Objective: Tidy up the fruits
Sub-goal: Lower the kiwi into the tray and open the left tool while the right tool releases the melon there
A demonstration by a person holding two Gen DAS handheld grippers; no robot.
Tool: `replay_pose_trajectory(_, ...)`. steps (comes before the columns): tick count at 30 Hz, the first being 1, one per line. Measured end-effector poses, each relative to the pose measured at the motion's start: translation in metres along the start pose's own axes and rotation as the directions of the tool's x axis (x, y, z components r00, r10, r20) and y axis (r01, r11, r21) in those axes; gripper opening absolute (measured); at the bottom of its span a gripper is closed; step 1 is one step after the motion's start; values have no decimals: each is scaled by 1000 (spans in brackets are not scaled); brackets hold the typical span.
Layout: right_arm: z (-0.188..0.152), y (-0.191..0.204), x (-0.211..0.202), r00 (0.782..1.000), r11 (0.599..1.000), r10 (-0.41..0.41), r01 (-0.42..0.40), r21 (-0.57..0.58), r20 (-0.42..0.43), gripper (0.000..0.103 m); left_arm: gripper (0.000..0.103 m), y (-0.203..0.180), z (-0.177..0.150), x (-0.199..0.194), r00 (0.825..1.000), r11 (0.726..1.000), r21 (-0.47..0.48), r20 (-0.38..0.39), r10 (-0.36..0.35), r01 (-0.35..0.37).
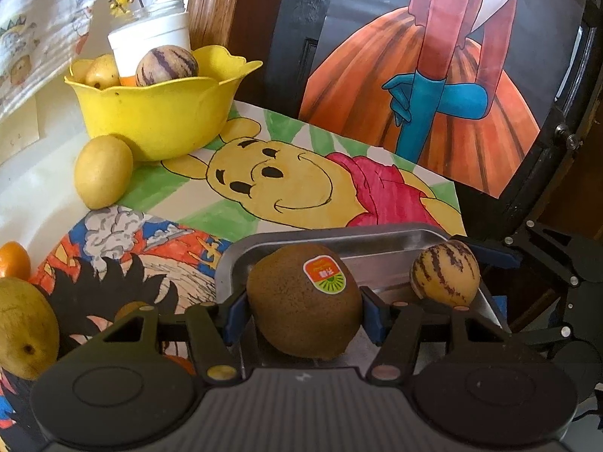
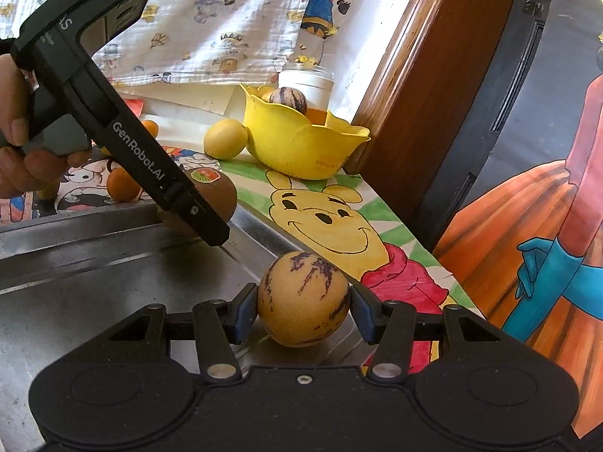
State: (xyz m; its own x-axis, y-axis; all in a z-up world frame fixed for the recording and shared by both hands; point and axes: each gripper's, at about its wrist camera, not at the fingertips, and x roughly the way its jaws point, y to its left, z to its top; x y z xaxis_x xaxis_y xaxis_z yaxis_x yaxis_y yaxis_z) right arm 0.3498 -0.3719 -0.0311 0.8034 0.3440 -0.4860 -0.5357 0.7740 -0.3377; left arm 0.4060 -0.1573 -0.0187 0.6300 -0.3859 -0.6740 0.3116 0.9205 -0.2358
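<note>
Over the steel tray (image 2: 75,263) near the tabletop's right edge, I hold both fruits low. My left hand-held gripper (image 1: 303,316) clamps the kiwi (image 1: 303,305); my right hand-held gripper (image 2: 303,314) clamps the striped melon (image 2: 303,297) just beside the tray's far rim. Releasing carelessly, I judge either round fruit could roll, the melon possibly off onto the bear drawing (image 2: 331,218). Squeezing harder might bruise the kiwi.

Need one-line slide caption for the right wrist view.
Right gripper clamps a striped yellow fruit over the metal tray; left gripper holds a kiwi behind.
</note>
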Motion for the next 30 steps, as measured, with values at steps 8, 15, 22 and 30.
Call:
replay_pose_trajectory(8, -2, 5, -6, 999, 999, -40, 40, -6, 8, 62, 74, 5, -3, -4, 1000, 997, -68, 7, -27, 27)
replay_pose_trajectory(15, -1, 11, -22, 998, 998, -60, 60, 38, 17, 69, 85, 9, -1, -28, 998, 996, -92, 59, 2, 3)
replay_pose_trajectory(22, 13, 18, -61, 995, 988, -80, 71, 137, 66, 89, 102, 17, -9, -73, 991, 990, -137, 125, 48, -31)
replay_pose_trajectory(30, 28, 52, -114, 986, 972, -102, 71, 225, 129, 102, 102, 20, -36, -139, 979, 987, -136, 176, 105, -81)
